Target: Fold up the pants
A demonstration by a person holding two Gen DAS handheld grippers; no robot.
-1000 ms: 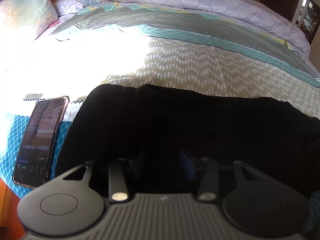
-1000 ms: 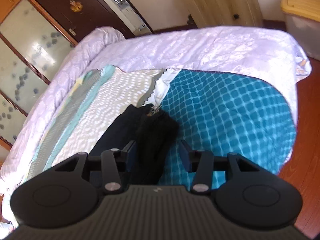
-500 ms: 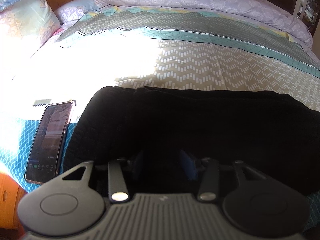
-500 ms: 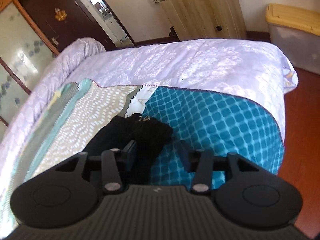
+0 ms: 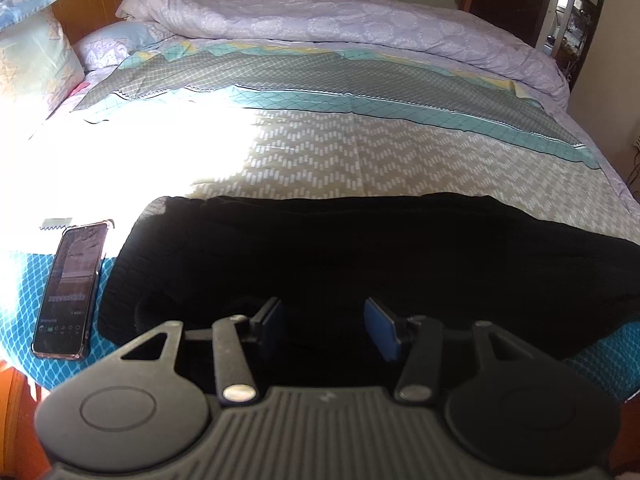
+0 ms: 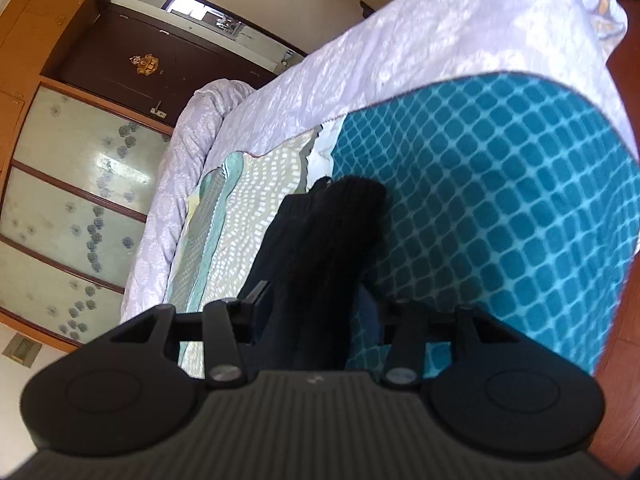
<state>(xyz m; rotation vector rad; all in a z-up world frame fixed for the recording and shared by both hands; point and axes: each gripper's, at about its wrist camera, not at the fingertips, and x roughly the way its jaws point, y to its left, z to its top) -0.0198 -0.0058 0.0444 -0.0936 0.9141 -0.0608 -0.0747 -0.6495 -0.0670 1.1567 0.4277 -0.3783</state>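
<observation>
The black pants [image 5: 360, 248] lie in a long band across the near side of the bed, in front of my left gripper [image 5: 324, 320]. Its jaws are opening; the blue pads [image 5: 382, 330] stand apart over the dark cloth and do not press on it. In the right wrist view the pants [image 6: 332, 232] run away from me as a narrow folded strip that ends near the teal blanket [image 6: 480, 200]. My right gripper [image 6: 314, 304] straddles the near part of that strip, and a sliver of teal shows beside its right finger.
A phone [image 5: 70, 288] lies face up on the bed's near left corner, beside the pants. A rolled lilac duvet [image 5: 320, 16] runs along the far side, with pillows [image 5: 32, 60] at the headboard. The bed edge and wooden floor [image 6: 624, 340] are to the right.
My left gripper has risen and drawn back, so more of the bed shows, and its pads have spread. The right wrist view has rolled, tilting the bed; the pants stay between its fingers.
</observation>
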